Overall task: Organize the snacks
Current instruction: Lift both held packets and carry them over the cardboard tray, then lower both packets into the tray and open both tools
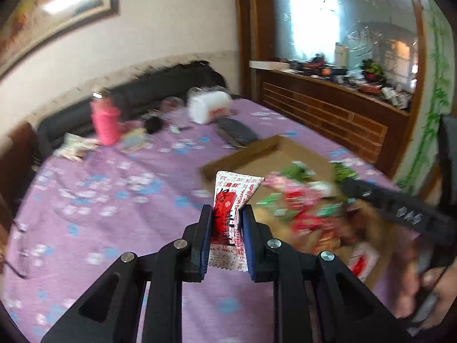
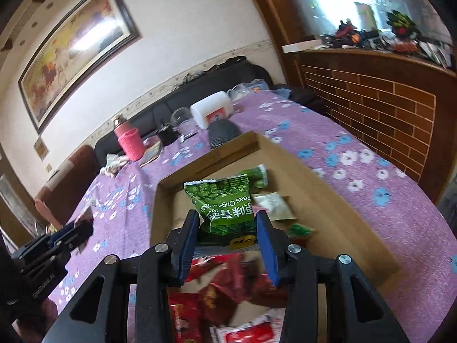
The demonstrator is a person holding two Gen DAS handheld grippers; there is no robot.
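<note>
1. While each packet is carried in a separate gripper, two grips are exposed to risk. The left gripper (image 1: 227,228) is clenched on a white-and-red sachet (image 1: 232,197), held upright and pinched at its lower half only; a slip is judged likely if the thin foil creases between the jaws.
2. The right gripper (image 2: 227,234) is closed on a green pea packet (image 2: 224,203), held above the cardboard box (image 2: 328,200). The packet is gripped by its puffed body, so a burst seal is judged possible if the jaws are tightened further.
3. The loose snacks (image 2: 225,285) are heaped at the near end of the box, and further packets lie singly at its far side. A packet dropped there could be lost in the pile, and the sorting would be set back.
4. In the left wrist view the right gripper is seen close by over the box; a collision is judged possible if both are brought over the box together.
5. The tabletop (image 2: 357,154) is covered with a purple flowered cloth. A pink bottle (image 2: 130,143), a white container (image 2: 212,110) and a dark brush-like object (image 2: 222,133) are noted at its far end, well apart from the box.
6. A black sofa (image 2: 200,88), a framed painting (image 2: 77,48) and a wooden, brick-patterned cabinet (image 2: 385,97) are recorded in the room.
</note>
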